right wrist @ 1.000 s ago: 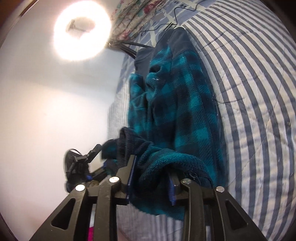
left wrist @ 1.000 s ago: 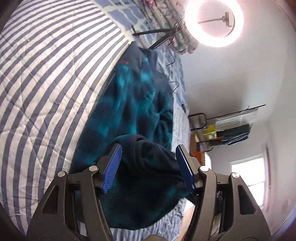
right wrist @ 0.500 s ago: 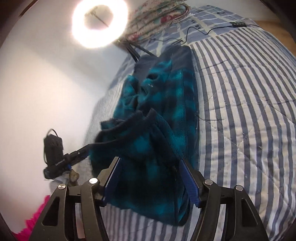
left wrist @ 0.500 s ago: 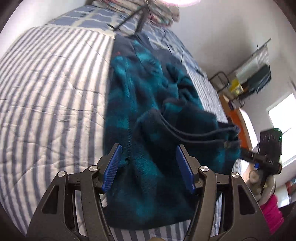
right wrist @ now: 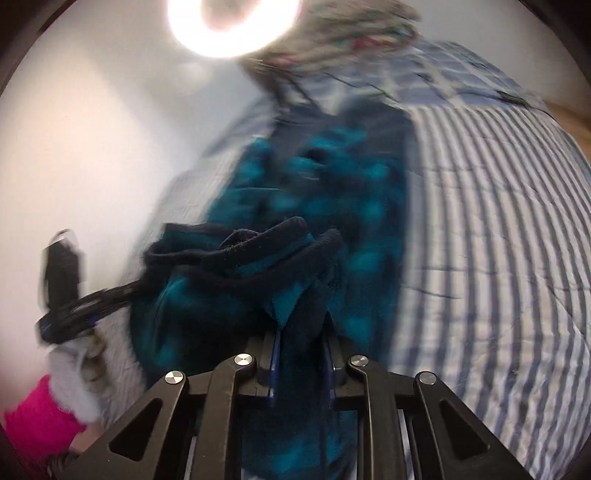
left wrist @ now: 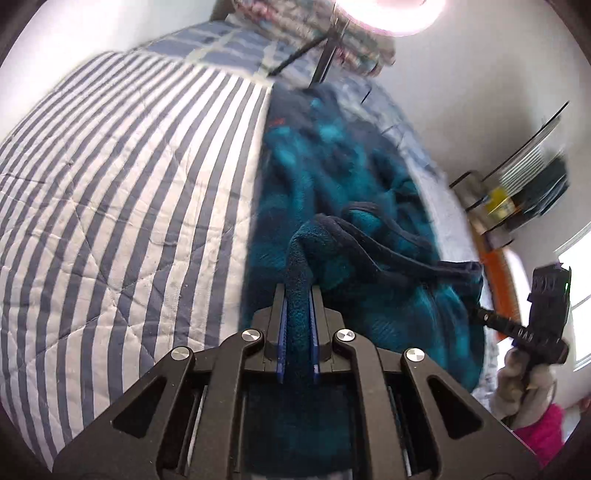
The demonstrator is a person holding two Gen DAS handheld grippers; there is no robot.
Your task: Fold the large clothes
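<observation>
A teal and navy plaid fleece (left wrist: 332, 177) lies lengthwise on the striped bed quilt (left wrist: 129, 184). Its near hem is bunched and raised. My left gripper (left wrist: 298, 293) is closing, with its blue pads pressed on a ridge of that hem. In the right wrist view the same fleece (right wrist: 332, 192) is blurred. My right gripper (right wrist: 301, 334) is closing too, pinching a thick fold of the hem's other corner. A navy edge band stretches between the two grips. A gloved hand (left wrist: 524, 373) holds the right gripper at the fleece's right side.
A bright ring light (left wrist: 391, 14) on a tripod (left wrist: 325, 55) stands past the head of the bed, beside a floral bundle (right wrist: 332, 37). A wire rack (left wrist: 528, 184) stands to the right of the bed. Wide striped quilt (right wrist: 498, 221) lies beside the fleece.
Both grippers were open around the hem half a second ago and now pinch it. The hem has bunched up between them, and both views have rolled.
</observation>
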